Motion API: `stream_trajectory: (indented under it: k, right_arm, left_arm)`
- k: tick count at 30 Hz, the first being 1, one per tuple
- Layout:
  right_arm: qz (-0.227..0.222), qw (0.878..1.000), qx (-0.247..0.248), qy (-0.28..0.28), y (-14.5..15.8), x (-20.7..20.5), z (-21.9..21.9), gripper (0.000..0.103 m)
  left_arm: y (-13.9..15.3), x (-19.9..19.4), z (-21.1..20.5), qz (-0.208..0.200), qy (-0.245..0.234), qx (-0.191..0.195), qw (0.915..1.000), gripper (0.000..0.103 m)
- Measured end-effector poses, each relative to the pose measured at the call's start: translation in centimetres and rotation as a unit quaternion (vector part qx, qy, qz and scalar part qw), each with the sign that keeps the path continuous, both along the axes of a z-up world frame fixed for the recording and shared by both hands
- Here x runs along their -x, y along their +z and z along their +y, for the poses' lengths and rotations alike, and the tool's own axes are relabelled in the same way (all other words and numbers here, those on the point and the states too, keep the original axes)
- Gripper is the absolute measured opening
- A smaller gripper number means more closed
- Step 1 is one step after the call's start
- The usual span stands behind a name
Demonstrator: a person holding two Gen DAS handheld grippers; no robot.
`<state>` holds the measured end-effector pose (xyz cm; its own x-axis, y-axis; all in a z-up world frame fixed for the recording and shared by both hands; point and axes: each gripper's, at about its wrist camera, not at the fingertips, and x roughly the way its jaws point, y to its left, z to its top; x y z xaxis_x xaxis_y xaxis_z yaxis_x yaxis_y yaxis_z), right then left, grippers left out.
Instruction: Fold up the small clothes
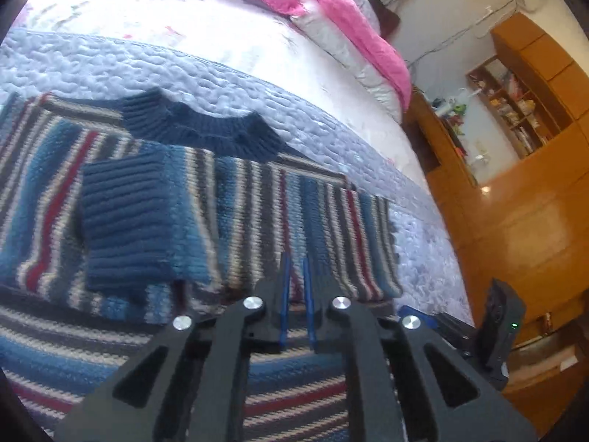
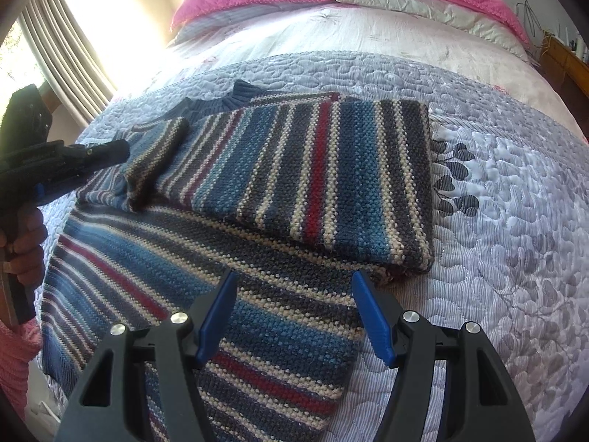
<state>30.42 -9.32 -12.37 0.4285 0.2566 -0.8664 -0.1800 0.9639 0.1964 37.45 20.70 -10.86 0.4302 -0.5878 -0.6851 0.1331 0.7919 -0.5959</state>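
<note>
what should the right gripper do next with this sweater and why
Probably lower the open right hand-held gripper onto the striped sweater hem below it and pinch. One sleeve is already folded across the body, the lower half still lies flat on the quilt, and the jaws hold nothing.

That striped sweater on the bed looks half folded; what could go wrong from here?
Possible risks:
1. The folded-over sleeve lies loose on the striped sweater; a tug elsewhere could slide it off.
2. The left gripper looks nearly closed over the knit; it may snag a loop.
3. The right gripper is open near the lower hem; pinching one layer only would skew the fold.
</note>
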Motion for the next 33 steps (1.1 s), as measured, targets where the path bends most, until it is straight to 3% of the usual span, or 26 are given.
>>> stream_trajectory:
  k: [2,4,7,10,15,16,17,19,26,33]
  right_arm:
    - [-0.001,1.0,0.004,0.0,0.0,0.1,-0.1,0.066]
    - [0.0,1.0,0.001,-0.003,-0.3,-0.1,-0.2,0.066]
    - [0.006,1.0,-0.008,-0.006,-0.8,-0.4,0.0,0.066]
    - [0.011,1.0,-0.011,-0.001,-1.3,-0.5,0.6,0.066]
    - [0.014,1.0,0.001,0.005,-1.7,-0.6,1.0,0.066]
    - [0.015,1.0,-0.002,0.003,-1.7,-0.6,0.8,0.066]
    - [0.016,1.0,-0.006,0.0,-1.7,-0.7,0.6,0.066]
    - [0.018,1.0,-0.015,-0.003,-1.8,-0.8,0.3,0.066]
    - [0.019,1.0,-0.019,-0.003,-2.0,-0.7,0.2,0.066]
    - [0.011,1.0,-0.013,-0.01,-1.0,-0.6,-0.5,0.066]
  left_arm:
    - [-0.4,-0.1,3.0,0.013,0.056,-0.024,0.998,0.064]
    - [-1.4,-0.2,6.2,0.039,0.106,-0.019,0.9935,0.065]
    - [-3.4,-0.5,9.6,0.083,0.125,0.021,0.9884,0.059]
    - [-5.2,-0.7,10.2,0.109,0.118,0.078,0.9839,0.05]
    - [-6.0,-1.1,8.7,0.103,0.107,0.076,0.9861,0.046]
    - [-6.1,-1.2,8.4,0.103,0.106,0.073,0.9864,0.035]
    - [-6.2,-1.3,8.2,0.103,0.105,0.072,0.9865,0.017]
    - [-6.4,-1.5,8.1,0.106,0.104,0.078,0.9859,0.0]
    - [-6.4,-2.9,5.0,0.105,0.077,0.102,0.9862,0.0]
    - [-5.6,-3.4,-3.4,0.085,-0.049,0.122,0.9877,0.0]
